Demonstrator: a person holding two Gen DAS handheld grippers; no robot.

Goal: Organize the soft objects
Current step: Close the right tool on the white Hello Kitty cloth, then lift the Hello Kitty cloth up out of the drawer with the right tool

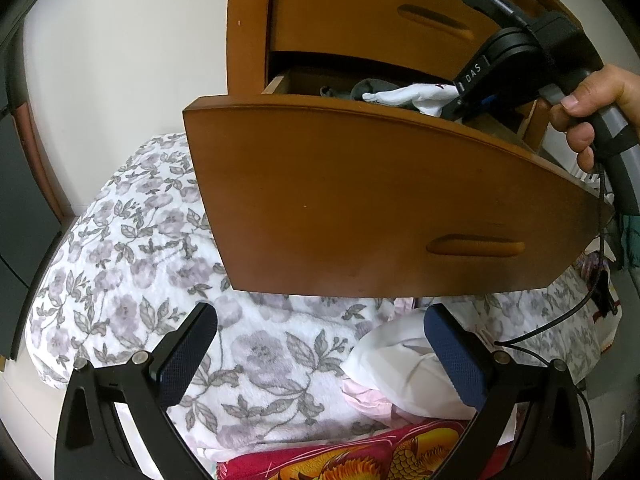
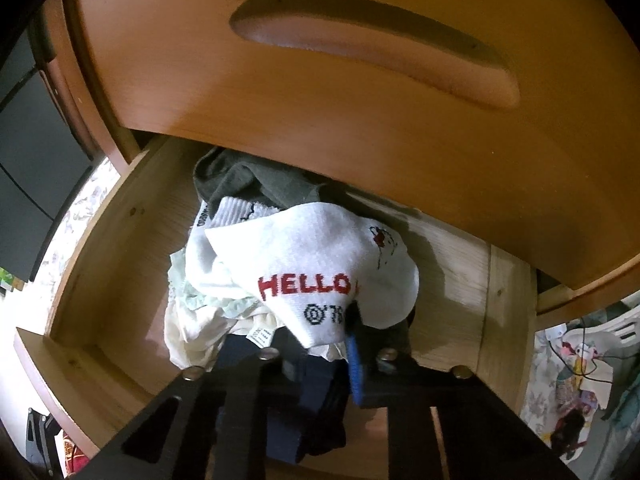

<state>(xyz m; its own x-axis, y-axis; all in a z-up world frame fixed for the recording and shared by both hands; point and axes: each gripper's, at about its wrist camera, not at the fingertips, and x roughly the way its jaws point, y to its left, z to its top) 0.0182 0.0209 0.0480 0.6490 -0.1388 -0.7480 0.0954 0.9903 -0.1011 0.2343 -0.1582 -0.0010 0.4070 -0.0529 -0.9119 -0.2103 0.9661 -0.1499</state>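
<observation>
A white sock [image 2: 320, 264] with red "HELLO" lettering lies over a heap of clothes in the open wooden drawer [image 2: 100, 264]. My right gripper [image 2: 320, 344] points down into the drawer with its fingers pinched on the sock's lower edge. From the left wrist view, that right gripper [image 1: 452, 100] is held by a hand [image 1: 588, 112] and grips the same white sock [image 1: 408, 96] above the drawer's front [image 1: 360, 200]. My left gripper [image 1: 320, 348] hangs open over the bed. A white cloth [image 1: 400, 368] lies against its right finger.
A grey garment [image 2: 256, 184], a pale green cloth [image 2: 200, 292] and a navy item [image 2: 304, 400] fill the drawer. The closed upper drawer [image 2: 320, 80] overhangs it. A floral blanket [image 1: 140, 260] and a red-gold fabric [image 1: 360, 460] cover the bed below.
</observation>
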